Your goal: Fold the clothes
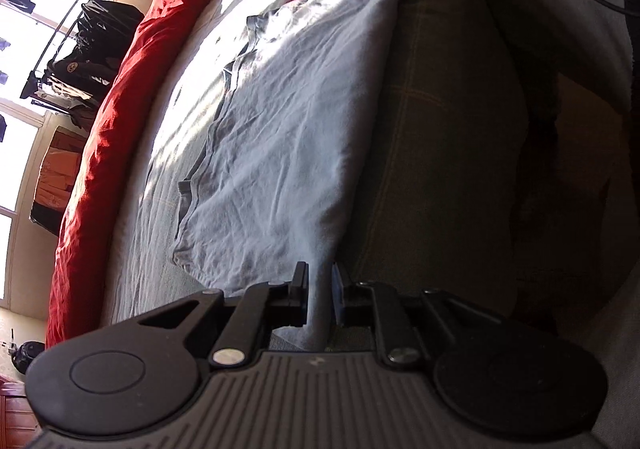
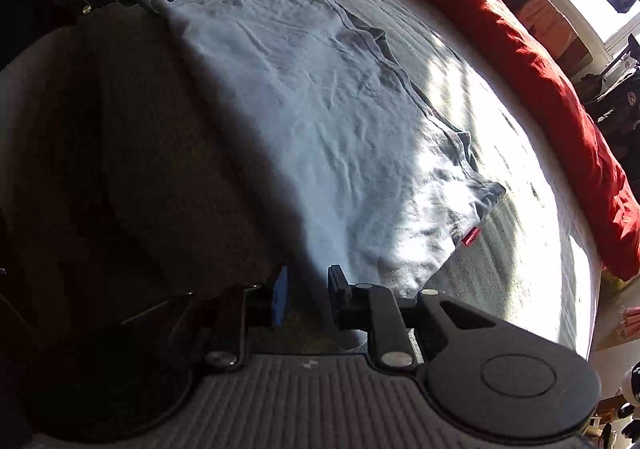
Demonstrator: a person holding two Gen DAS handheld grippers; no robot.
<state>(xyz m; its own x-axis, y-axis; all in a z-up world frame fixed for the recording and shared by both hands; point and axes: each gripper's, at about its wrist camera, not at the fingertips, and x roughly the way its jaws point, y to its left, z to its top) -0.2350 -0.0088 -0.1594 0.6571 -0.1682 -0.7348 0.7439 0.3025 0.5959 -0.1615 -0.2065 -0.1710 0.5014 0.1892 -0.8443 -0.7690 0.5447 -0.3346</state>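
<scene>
Between the left hand-held gripper's [image 1: 320,299] slightly parted jaws ran the near edge of a wrinkled, pale-blue cotton garment [image 1: 280,137]; whether the pads pinched it, I couldn't tell. Beside that garment's other corner, the right hand-held gripper [image 2: 307,295] stood apart, seemingly empty. Spread on the grey bed [image 1: 132,281], the cloth looked light and limp, best taken by corners. Beyond it lay a red duvet [image 1: 116,121].
</scene>
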